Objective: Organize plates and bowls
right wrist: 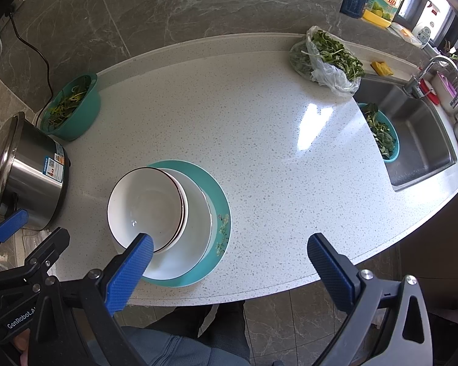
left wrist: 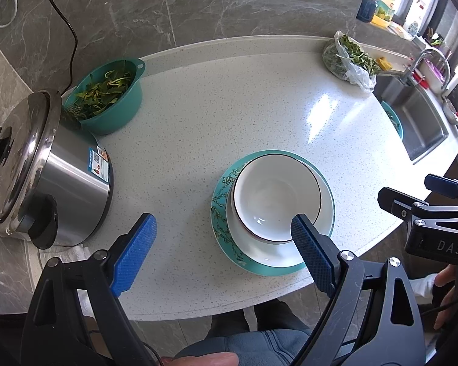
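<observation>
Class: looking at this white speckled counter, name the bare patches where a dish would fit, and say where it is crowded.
Bare: the wide middle of the white speckled counter, between the stacked white bowls on the teal plate, the plastic bag of greens and the steel sink. Crowded: the left end, where the steel cooker and teal colander of leaves sit close.

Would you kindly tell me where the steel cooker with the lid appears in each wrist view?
Left wrist view: the steel cooker fills the left edge, below the green colander.
Right wrist view: the steel cooker sits at the far left edge, smaller.
Shared landmark: the stacked bowls on the teal plate.
</observation>
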Tool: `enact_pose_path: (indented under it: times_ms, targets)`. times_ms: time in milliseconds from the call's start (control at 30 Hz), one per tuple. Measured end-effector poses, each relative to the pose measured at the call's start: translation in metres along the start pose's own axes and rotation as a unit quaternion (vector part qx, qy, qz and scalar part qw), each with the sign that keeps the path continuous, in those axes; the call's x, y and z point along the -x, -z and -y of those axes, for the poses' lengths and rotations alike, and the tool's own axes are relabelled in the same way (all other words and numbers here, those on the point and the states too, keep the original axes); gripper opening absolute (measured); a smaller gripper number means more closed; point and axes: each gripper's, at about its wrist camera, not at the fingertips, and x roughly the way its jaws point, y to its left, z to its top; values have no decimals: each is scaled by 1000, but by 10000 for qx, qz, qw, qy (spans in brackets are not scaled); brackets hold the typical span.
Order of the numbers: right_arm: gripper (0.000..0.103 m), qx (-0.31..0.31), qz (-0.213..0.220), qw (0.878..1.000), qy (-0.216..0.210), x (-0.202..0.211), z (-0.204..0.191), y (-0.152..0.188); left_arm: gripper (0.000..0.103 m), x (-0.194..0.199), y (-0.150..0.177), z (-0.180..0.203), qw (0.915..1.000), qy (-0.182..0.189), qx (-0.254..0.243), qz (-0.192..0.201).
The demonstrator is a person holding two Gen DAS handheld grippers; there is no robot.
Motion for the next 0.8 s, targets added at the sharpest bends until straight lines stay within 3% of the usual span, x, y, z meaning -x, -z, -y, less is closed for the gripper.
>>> enact_pose_path:
  times_ms: [800]
  targets:
    - [103,5,-21,10000,-1,-3,-1,-2,90,-4,2,5,10000,-26,79,-45]
